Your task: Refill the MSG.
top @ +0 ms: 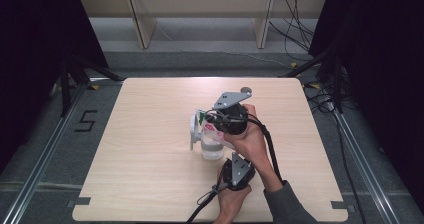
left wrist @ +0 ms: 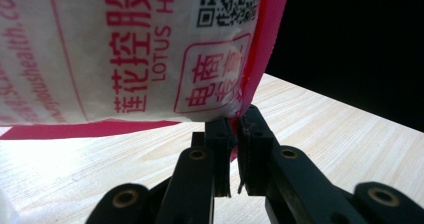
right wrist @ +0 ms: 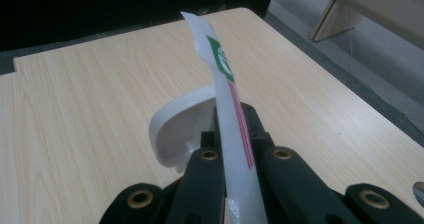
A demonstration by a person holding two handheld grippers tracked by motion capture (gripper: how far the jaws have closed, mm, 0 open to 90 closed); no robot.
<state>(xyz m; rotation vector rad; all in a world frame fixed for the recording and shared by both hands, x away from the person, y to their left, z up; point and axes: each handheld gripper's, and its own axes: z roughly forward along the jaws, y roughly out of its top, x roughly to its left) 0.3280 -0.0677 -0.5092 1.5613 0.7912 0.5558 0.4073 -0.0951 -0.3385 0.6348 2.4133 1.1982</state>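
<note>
A white packet with red print and a QR code hangs over a clear jug that has a white handle. My left gripper comes from the near side and is shut on the packet's red-edged lower corner. My right gripper holds it from the far right. In the right gripper view the packet stands edge-on with a green mark, pinched between the shut jaws, and the jug's white handle curves just behind.
The pale wooden table has bare room to the left and front. A small grey round object lies near the far edge. Cables trail from both grippers toward the near edge. Black tripod legs and rails flank the table.
</note>
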